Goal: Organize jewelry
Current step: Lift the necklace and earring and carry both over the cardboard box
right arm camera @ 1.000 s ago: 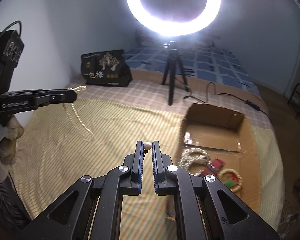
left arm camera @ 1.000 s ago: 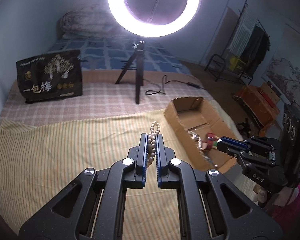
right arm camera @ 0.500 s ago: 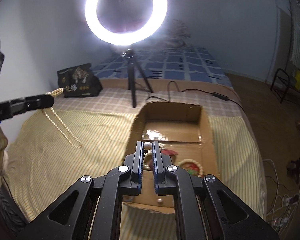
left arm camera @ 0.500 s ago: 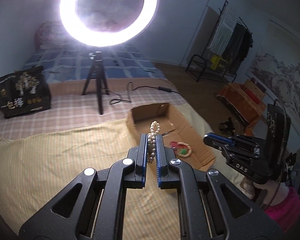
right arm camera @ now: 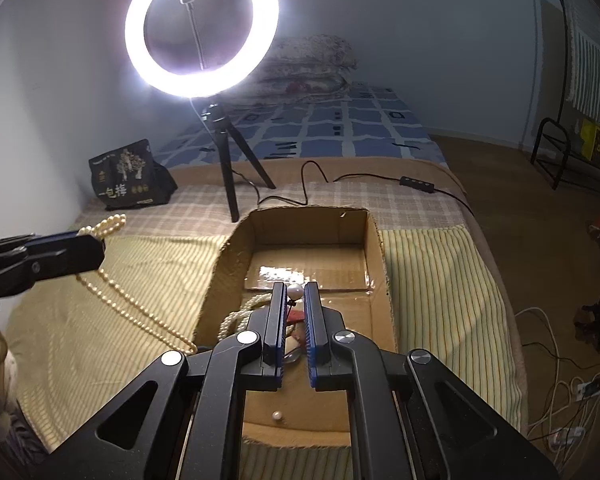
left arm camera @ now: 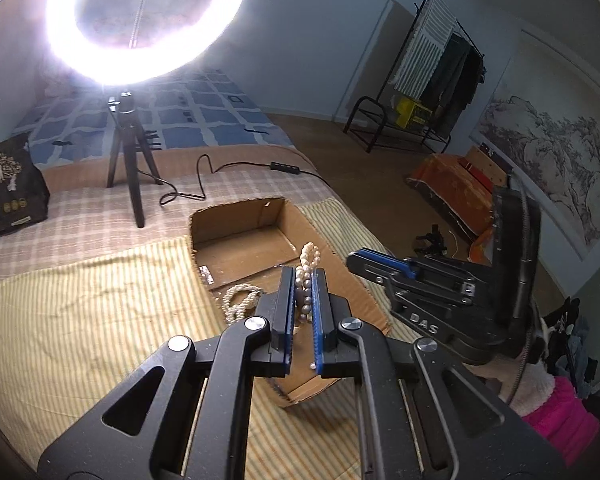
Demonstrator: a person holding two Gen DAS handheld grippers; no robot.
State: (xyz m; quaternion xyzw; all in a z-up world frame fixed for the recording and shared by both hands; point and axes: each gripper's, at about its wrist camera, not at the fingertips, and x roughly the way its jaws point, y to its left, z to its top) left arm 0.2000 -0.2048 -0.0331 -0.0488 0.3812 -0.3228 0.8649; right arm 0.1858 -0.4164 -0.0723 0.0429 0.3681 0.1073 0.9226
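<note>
Left gripper (left arm camera: 303,300) pinches a limp, slippery pearl strand (left arm camera: 306,276) mid-frame; right gripper (right arm camera: 291,312) nips one pearl (right arm camera: 294,291) above the box (right arm camera: 374,248).

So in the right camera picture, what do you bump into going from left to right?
Left hand-held gripper → pearl necklace → cardboard box → white cables on the floor.

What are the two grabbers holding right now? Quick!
Left gripper: shut on the pearl necklace, whose strand hangs down beside the cardboard box.
Right gripper: shut on a small pearl piece above the box.
</note>
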